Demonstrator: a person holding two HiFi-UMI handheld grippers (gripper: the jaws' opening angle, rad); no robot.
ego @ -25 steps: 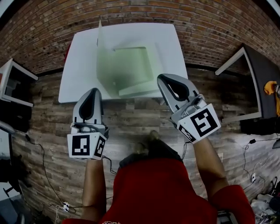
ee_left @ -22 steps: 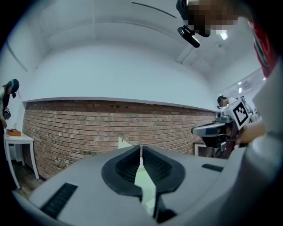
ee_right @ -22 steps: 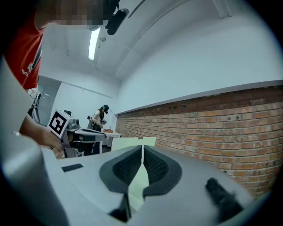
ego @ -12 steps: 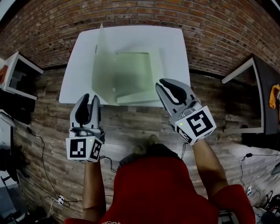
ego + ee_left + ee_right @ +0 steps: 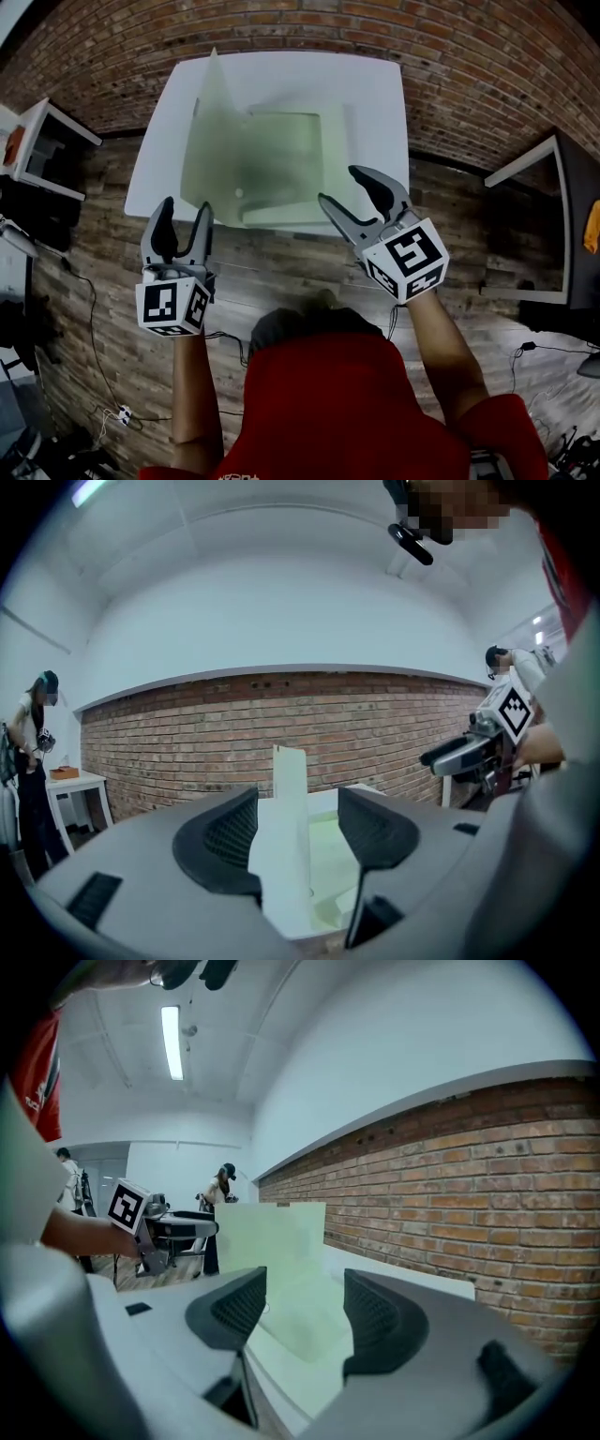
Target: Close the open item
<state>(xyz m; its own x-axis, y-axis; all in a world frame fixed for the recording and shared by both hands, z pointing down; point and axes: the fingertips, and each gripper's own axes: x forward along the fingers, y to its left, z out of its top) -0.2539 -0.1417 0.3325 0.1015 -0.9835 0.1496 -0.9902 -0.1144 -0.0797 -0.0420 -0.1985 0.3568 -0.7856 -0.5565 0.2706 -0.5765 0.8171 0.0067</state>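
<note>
A pale green flat box [image 5: 281, 164] lies open on the white table [image 5: 375, 94], its lid [image 5: 202, 141] standing upright along the left side. My left gripper [image 5: 185, 208] hovers just short of the table's near edge, by the lid's near corner; its jaws are opening with nothing between them. In the left gripper view the lid [image 5: 286, 855] shows edge-on beyond the left gripper [image 5: 298, 803]. My right gripper [image 5: 339, 186] hangs over the box's near right corner, its jaws opening and empty. The right gripper view looks past the right gripper [image 5: 305, 1288] at the lid [image 5: 272, 1232].
A brick wall [image 5: 469, 56] runs behind the table. A white side table [image 5: 37, 150] stands at the left and a dark-topped table [image 5: 553, 216] at the right. Cables [image 5: 94, 328] trail over the wooden floor. A person [image 5: 28, 752] stands far off.
Both grippers were shut a second ago and now stand spread apart; the left began parting first. Both have drawn slightly back toward me.
</note>
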